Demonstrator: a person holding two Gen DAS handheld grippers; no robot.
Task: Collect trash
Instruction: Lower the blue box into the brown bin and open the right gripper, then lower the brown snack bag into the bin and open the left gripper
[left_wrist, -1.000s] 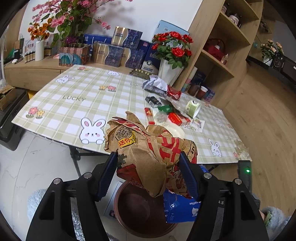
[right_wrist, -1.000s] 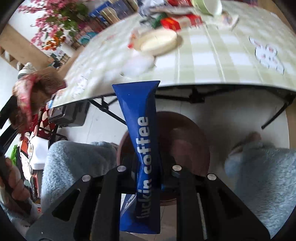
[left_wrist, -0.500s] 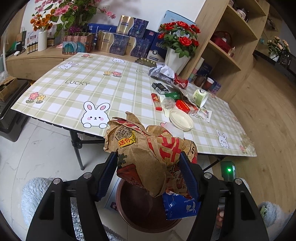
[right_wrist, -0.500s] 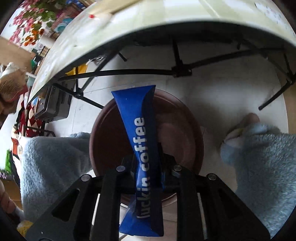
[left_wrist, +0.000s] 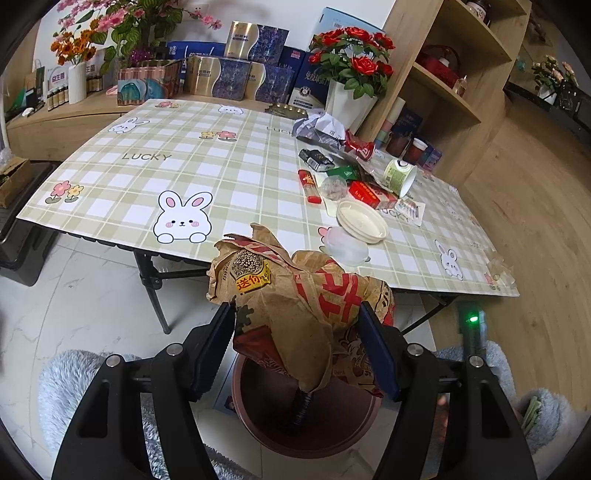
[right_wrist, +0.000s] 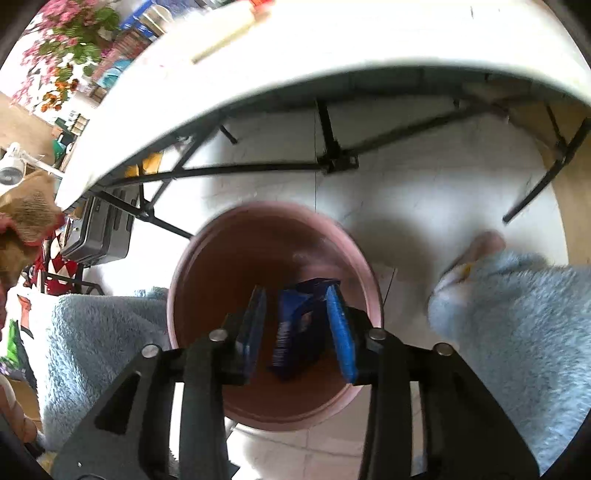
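My left gripper (left_wrist: 297, 325) is shut on a crumpled brown paper bag (left_wrist: 295, 291) with red print, held above a brown bin (left_wrist: 354, 435) on the floor. In the right wrist view my right gripper (right_wrist: 297, 317) hangs over the same bin (right_wrist: 207, 258) and its jaws are opening. The blue coffee wrapper (right_wrist: 295, 332) has slipped free of the pads and is blurred, dropping inside the bin. More trash lies on the checked table (left_wrist: 155, 177): a white lid (left_wrist: 362, 221), a green cup (left_wrist: 400, 177), a red packet (left_wrist: 371, 194), a red tube (left_wrist: 309, 186).
The table's black folding legs (right_wrist: 332, 155) stand just behind the bin. Fluffy blue slippers (right_wrist: 517, 325) flank the bin on both sides. A wooden shelf (left_wrist: 454, 85), a vase of red roses (left_wrist: 351, 74) and boxes line the table's far side.
My right gripper sank toward the bin and its jaws spread, letting the blue coffee wrapper fall into the bin. My left gripper lowered slightly, the paper bag unchanged in it.
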